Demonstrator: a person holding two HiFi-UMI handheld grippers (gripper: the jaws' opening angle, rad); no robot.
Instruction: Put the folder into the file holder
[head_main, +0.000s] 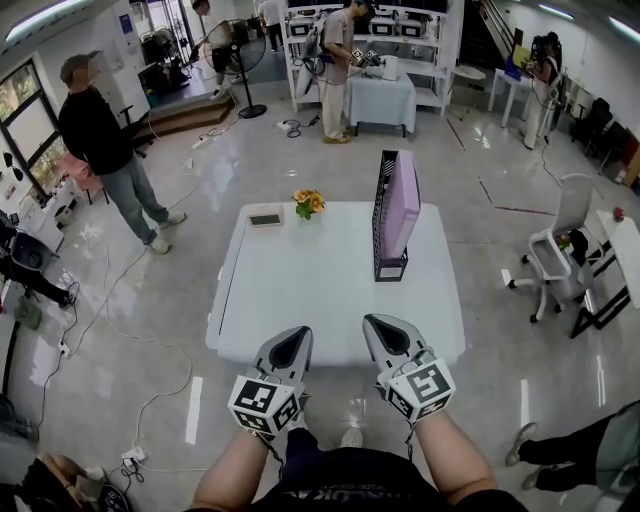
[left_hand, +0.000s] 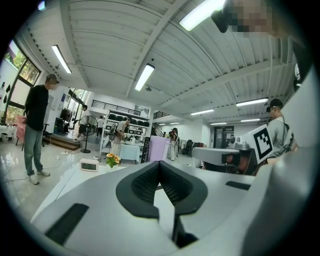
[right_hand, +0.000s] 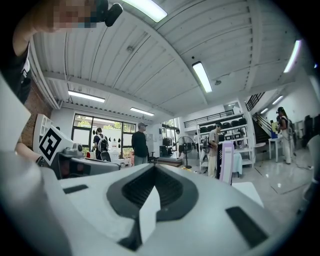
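Nearest the head camera, the person's two forearms reach forward, each ending in a grey claw topped by a cube of square markers. The left claw (head_main: 295, 335) and the right claw (head_main: 380, 325) are side by side at the near edge of the white square counter (head_main: 300, 290), both pointing across it. In its own view, each claw has its dark ribbed jaws pressed together at the tips, with nothing between them. The pale purple folder (head_main: 402, 205) stands upright inside the black mesh file holder (head_main: 390, 266), which sits on the right half of the counter towards the far edge, well apart from both claws. Near the far edge, to the left of the holder, are a small bunch of orange and yellow flowers (head_main: 309, 203) and, just beside it, a small white digital clock (head_main: 266, 218).
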